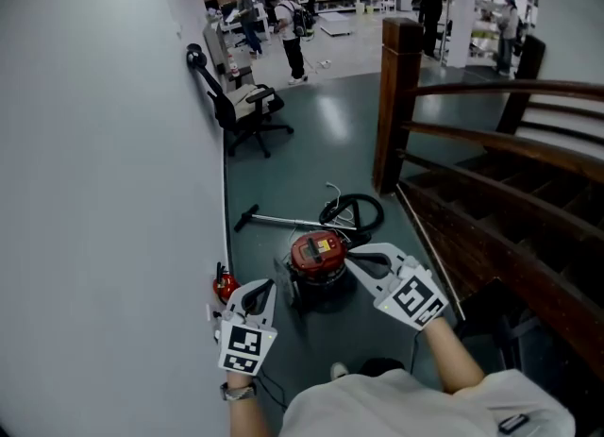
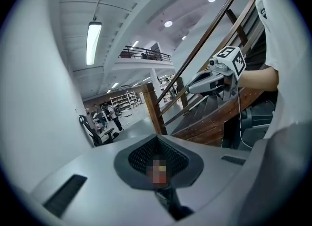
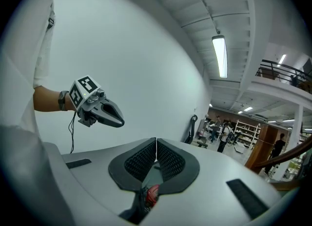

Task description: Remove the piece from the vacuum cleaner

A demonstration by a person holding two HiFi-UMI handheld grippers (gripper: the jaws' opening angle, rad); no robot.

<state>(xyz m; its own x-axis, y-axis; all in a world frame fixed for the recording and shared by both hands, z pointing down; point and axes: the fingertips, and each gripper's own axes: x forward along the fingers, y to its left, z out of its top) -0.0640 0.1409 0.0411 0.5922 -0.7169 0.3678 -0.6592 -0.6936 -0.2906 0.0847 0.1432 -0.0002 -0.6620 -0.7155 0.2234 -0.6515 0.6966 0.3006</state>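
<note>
Left hand-held gripper: closed, empty.
Right hand-held gripper: closed, empty.
Vacuum cleaner: on the floor, between them.
Hose: probably light and bendy; better to grip its stiff end near the machine.

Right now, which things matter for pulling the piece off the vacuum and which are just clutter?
Job: red canister vacuum cleaner; black coiled hose; silver wand tube; left gripper and right gripper, jaws shut, empty.
Lying about: black office chair; small red object by the wall; wooden stair post.
</note>
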